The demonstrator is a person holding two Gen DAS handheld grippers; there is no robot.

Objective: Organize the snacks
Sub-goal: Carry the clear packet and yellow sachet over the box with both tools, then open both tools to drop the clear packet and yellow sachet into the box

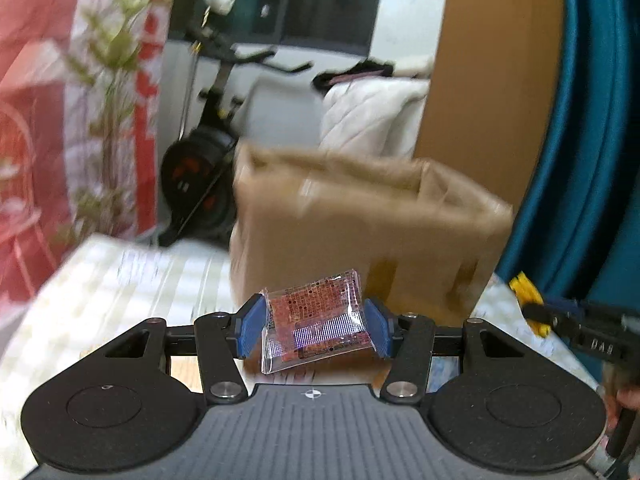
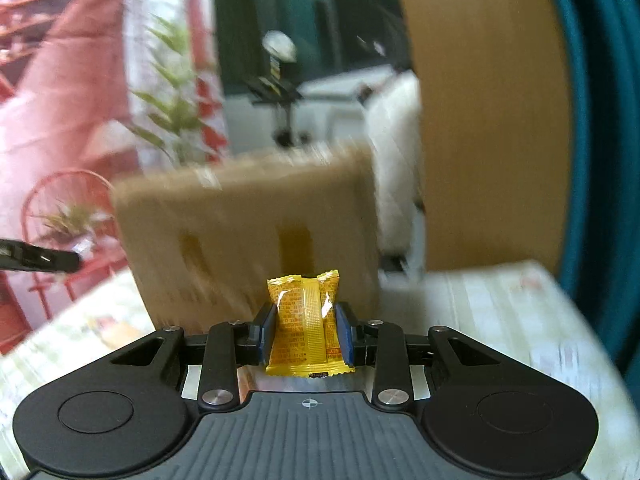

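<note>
Two claws are mine, one in each hand, and each is clamped on one snack. My left gripper (image 1: 314, 330) stands about half spread, its blue pads (image 1: 251, 326) pressing both sides of a clear packet with red print (image 1: 316, 316), which lies tilted between them. My right gripper (image 2: 306, 334) is drawn in much narrower, squeezing a yellow snack packet (image 2: 305, 326) that stands upright, its crimped top poking above the pads.

By count: one red-printed packet, one yellow packet, one cardboard box (image 1: 360, 232). The box sits on a table with a pale patterned cloth (image 1: 120, 280), straight ahead of both claws and open at the top, its near wall facing me and blurred.

In the left view, my right gripper shows at the right edge with its yellow packet, near the box's right corner. In the right view, the tip of my left gripper pokes in from the left edge.

To the left of the box the cloth runs bare to the table edge; to the right a wooden panel (image 1: 492, 60) and a teal curtain (image 1: 580, 160) stand close behind.
</note>
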